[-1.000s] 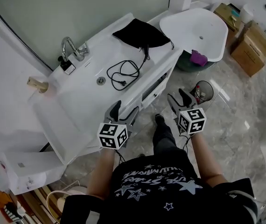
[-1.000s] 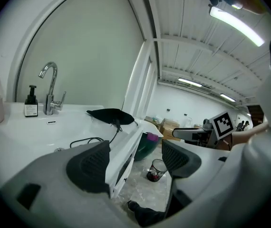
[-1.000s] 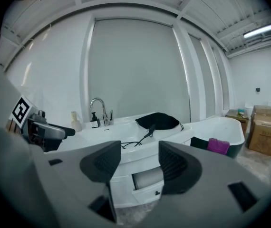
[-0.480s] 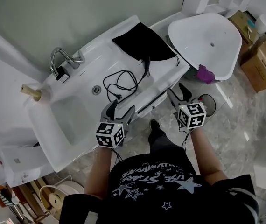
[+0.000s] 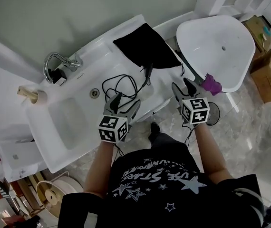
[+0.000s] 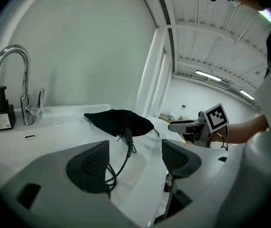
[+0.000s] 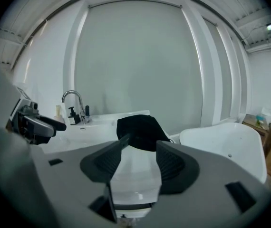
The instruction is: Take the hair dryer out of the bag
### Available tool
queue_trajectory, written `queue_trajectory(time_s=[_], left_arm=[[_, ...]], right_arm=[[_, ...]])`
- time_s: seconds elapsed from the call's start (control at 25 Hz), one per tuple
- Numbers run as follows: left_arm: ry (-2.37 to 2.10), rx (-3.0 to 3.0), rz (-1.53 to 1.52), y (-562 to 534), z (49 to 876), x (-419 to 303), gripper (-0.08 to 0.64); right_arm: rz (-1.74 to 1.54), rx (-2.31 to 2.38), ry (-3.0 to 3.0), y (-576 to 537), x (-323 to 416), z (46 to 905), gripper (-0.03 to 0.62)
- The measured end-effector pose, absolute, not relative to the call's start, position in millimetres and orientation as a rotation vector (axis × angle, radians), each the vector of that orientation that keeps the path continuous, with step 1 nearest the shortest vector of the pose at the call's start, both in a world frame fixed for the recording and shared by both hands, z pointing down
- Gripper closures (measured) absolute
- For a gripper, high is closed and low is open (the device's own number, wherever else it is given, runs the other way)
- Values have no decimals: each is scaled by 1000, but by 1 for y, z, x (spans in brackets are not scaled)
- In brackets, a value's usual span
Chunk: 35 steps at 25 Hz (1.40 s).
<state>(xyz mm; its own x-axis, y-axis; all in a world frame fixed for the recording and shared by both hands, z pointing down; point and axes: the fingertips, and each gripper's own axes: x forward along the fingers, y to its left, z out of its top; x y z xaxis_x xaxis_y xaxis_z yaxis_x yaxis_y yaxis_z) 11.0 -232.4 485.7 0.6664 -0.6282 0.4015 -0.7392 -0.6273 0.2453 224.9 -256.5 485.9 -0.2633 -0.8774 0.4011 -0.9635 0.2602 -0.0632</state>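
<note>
Bag (image 5: pixel 145 44) lies upper centre on the counter (image 5: pixel 89 69), with the cord (image 5: pixel 121 85) coiled just below-left of it. Faucet (image 5: pixel 59 62) is at upper left. Left gripper (image 5: pixel 124 103) sits mid-frame under the cord, right gripper (image 5: pixel 182 85) to its right, below the tub (image 5: pixel 199 37) at upper right.

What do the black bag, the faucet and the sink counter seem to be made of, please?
The black bag looks like soft matte cloth: it slumps and creases. The faucet looks like polished, probably chromed metal: it gleams brightly. The sink counter is glossy white, ceramic or resin; the look leaves that open.
</note>
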Motion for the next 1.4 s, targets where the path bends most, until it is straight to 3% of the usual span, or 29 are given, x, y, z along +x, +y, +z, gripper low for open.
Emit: queue_trajectory(time_s=[0.88, 1.12, 1.28, 1.4], left_arm=[[-1151, 2442, 449, -305, 511, 73, 210], [-1129, 2439, 468, -320, 517, 91, 212], [-1103, 2436, 474, -330, 520, 102, 212], [-1064, 2437, 484, -337, 523, 112, 227]], right_arm=[[299, 1434, -2094, -368, 268, 543, 384], [282, 1396, -2054, -379, 270, 556, 450], [275, 1425, -2048, -384, 267, 551, 551], [294, 1429, -2053, -386, 269, 555, 555]])
